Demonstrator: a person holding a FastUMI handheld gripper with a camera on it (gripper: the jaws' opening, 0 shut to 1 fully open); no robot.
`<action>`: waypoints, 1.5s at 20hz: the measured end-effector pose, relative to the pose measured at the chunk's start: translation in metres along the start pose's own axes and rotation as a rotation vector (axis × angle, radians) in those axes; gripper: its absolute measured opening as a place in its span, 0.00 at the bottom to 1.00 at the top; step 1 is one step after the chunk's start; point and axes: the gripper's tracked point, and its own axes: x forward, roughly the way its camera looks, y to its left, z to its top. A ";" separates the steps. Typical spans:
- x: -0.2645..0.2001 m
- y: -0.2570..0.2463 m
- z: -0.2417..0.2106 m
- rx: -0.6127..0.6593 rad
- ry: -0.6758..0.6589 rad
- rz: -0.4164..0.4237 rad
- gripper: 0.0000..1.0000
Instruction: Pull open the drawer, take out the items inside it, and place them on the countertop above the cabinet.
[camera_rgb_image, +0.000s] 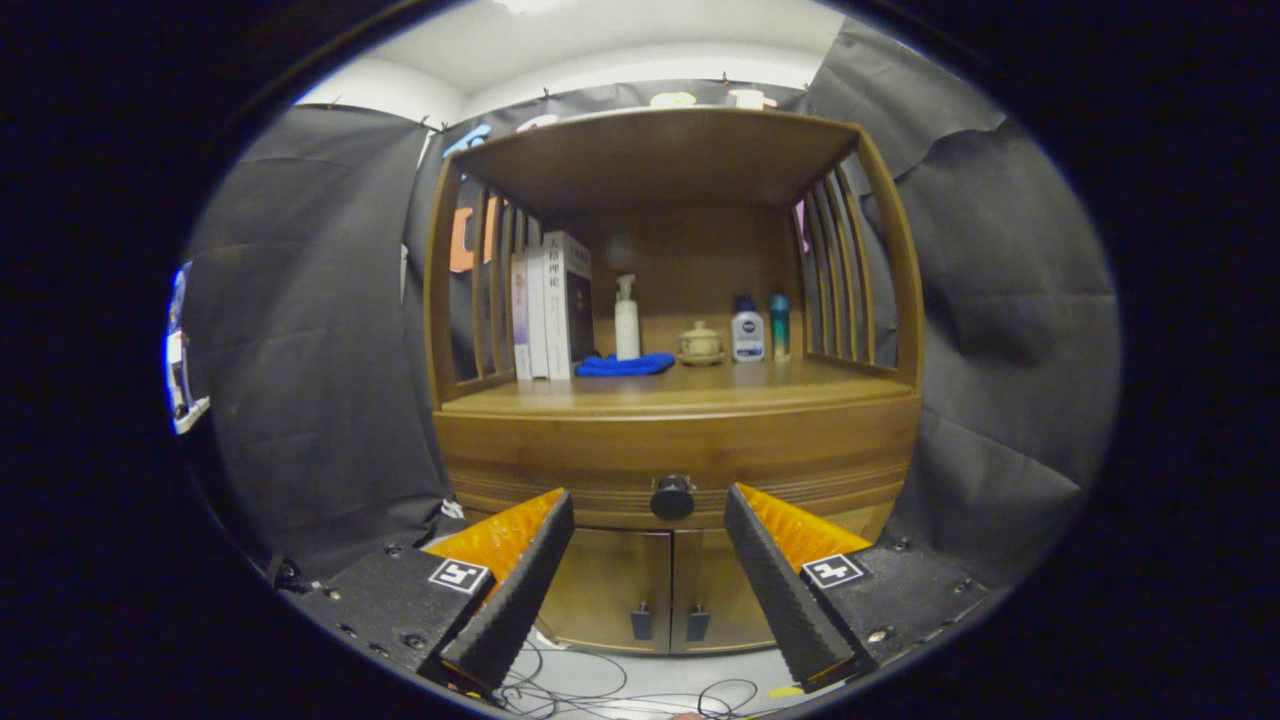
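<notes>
Drawer (680, 470) closed, contents hidden; gripper (648, 510) fingers spread, its knob (672, 497) just ahead between them.

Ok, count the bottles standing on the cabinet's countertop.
3. A white pump bottle stands behind the blue cloth, right of the books. Two smaller bottles, one white, one teal, stand right of the lidded cup. The books may hide more.

I see a honey-brown wooden cabinet (670, 440) with a black round knob (672, 497) on its drawer (680, 470). On the countertop (680, 392) a bright blue cloth (625, 365) lies toward the left edge, beside white-spined books (550, 305), a white pump bottle (627, 320), a cream lidded cup (700, 343) and a teal bottle (779, 326). My gripper (648, 510) hangs spread before the knob.
</notes>
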 end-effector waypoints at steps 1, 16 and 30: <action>0.008 -0.001 -0.006 -0.003 0.013 -0.001 0.99; 0.108 -0.022 -0.034 0.007 0.047 -0.106 0.83; 0.135 -0.024 -0.030 0.005 0.014 -0.166 0.47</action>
